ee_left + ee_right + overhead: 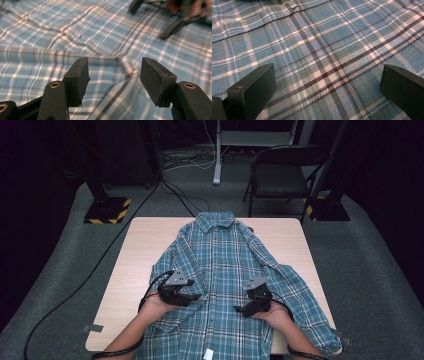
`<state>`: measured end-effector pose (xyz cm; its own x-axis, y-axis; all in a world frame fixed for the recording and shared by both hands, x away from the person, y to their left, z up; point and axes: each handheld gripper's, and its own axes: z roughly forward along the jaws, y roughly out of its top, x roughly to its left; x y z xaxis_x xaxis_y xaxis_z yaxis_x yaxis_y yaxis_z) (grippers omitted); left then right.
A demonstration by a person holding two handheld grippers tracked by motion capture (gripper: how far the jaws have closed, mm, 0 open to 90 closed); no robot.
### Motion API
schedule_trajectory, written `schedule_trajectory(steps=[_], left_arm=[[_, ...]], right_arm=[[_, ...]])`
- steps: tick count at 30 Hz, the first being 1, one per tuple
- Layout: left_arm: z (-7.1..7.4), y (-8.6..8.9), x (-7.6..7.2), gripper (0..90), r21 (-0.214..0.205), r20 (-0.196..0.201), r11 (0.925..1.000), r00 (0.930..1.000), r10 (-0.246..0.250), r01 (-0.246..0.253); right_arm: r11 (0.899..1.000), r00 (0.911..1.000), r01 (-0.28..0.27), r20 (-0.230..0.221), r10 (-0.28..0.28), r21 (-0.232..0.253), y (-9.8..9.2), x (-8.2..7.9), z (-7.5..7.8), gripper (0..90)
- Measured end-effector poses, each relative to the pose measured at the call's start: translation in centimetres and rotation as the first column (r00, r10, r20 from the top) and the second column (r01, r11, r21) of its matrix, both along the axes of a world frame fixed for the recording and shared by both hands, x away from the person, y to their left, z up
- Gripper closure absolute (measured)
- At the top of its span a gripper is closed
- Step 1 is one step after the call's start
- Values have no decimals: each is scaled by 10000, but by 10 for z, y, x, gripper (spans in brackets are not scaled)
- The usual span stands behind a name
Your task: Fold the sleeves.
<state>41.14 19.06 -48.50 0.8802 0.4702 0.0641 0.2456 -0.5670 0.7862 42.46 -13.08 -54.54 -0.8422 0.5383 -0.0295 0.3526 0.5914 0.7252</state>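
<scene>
A pale wooden table (140, 245) stands on grey carpet in a dark room. From left to right beyond it are a black stand base with yellow-and-black hazard stripes (106, 210), a white post (218, 155) with loose cables on the floor around it, and a black folding chair (282, 172). A black cable (95, 270) runs across the carpet at the left.

A blue plaid shirt (222, 265) lies flat on the table, collar at the far edge, sleeves spread, and its near hem is cut off by the bottom of the high view. The right sleeve hangs off the table's right near corner. A small white tag (209, 354) sits near the hem; its print is too small to read.

The left gripper (195, 296) rests low on the shirt's left front, held level by the left hand (155, 306) and pointing right. Its jaws stand apart, with only a raised fold of cloth between them, not pinched. The right gripper (239, 309), in the right hand (274, 312), points left toward it, the two well apart. Its jaws gape wide just over flat cloth, gripping nothing.
</scene>
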Motion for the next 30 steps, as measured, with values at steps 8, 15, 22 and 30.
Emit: schedule_trajectory(steps=[8, 15, 22, 30], left_arm=[[-25, 2, 14, 364, 503, -552, 9983, 9980, 309, -282], [-39, 0, 18, 348, 895, -773, 9957, 9965, 313, -243], [-46, 0, 19, 330, 1033, -923, 9941, 9948, 423, -327], [-48, 0, 20, 289, 897, -998, 9951, 9937, 512, -423]], right_arm=[[10000, 10000, 2, -2, -2, 2, 0, 0, 0, 0], [10000, 10000, -2, -1, 2, -6, 0, 0, 0, 0], [10000, 10000, -1, -3, 1, -10, 0, 0, 0, 0], [9993, 9993, 374, -22, -374, 44, 1, -1, 1, 36]])
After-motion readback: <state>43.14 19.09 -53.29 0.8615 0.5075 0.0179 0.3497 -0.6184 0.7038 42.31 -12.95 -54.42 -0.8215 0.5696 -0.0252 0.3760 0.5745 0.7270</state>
